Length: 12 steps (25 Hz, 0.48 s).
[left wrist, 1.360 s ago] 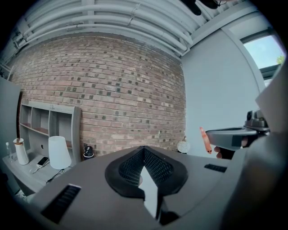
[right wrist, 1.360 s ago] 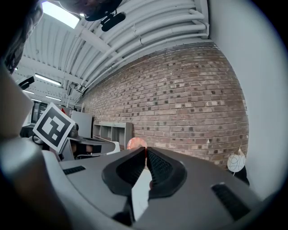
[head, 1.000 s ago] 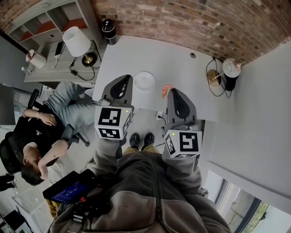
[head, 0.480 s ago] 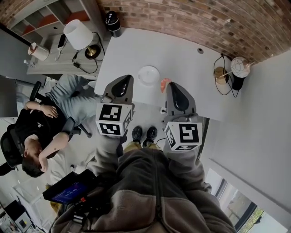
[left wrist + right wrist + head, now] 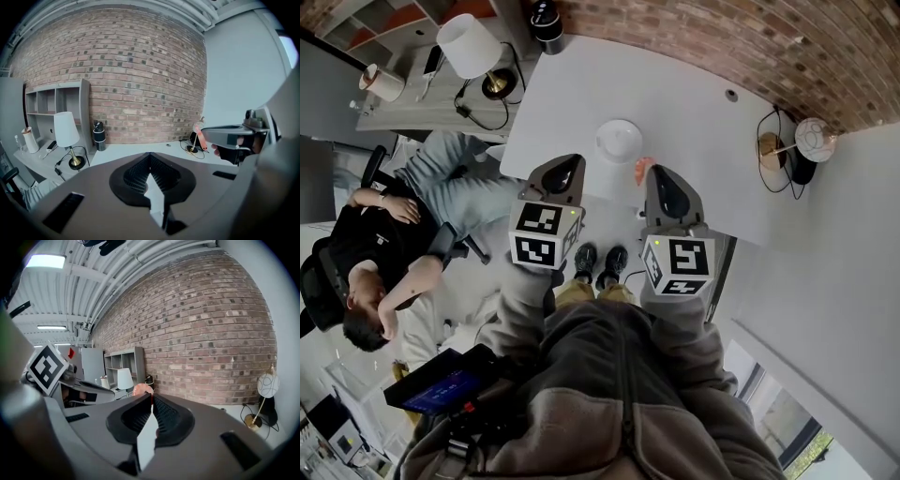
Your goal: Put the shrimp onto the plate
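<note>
Right gripper pinching shrimp, near plate on worktop. Left gripper pressed together, empty.

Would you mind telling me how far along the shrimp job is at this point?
Done: the shrimp is picked up, pinched in the right hand-held gripper. In hand: it hangs near the plate's edge, not over it. Left: carry it over the bare plate and release. The left hand-held gripper is shut, empty.
</note>
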Available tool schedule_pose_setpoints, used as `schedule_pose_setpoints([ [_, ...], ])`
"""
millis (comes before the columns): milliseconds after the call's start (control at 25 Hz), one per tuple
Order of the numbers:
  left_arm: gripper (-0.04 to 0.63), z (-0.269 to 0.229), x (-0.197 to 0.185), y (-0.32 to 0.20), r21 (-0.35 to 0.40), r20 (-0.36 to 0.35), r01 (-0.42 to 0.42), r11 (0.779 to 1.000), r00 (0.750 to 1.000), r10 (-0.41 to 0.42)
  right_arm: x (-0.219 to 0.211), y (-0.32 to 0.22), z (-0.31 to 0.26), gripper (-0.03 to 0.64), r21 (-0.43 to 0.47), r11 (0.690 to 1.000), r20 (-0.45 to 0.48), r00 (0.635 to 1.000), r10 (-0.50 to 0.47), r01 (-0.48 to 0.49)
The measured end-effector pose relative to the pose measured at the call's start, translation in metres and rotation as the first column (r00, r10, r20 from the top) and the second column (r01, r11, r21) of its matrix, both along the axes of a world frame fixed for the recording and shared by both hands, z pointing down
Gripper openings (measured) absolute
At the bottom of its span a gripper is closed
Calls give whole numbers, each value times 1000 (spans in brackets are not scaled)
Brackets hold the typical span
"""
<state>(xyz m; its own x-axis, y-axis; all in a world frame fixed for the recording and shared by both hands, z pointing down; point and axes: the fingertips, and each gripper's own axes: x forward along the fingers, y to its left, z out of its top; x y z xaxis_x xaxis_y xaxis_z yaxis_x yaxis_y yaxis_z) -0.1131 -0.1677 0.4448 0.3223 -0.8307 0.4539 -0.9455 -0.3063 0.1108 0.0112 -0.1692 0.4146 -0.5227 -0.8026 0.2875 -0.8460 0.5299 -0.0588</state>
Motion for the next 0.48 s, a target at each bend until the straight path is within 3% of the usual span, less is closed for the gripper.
schedule_pose_setpoints([
  [480,5,76,3,-5,-183,-19,-11,983,1000,8,-5,-21,84,12,-160,987,-42,999,-34,27],
])
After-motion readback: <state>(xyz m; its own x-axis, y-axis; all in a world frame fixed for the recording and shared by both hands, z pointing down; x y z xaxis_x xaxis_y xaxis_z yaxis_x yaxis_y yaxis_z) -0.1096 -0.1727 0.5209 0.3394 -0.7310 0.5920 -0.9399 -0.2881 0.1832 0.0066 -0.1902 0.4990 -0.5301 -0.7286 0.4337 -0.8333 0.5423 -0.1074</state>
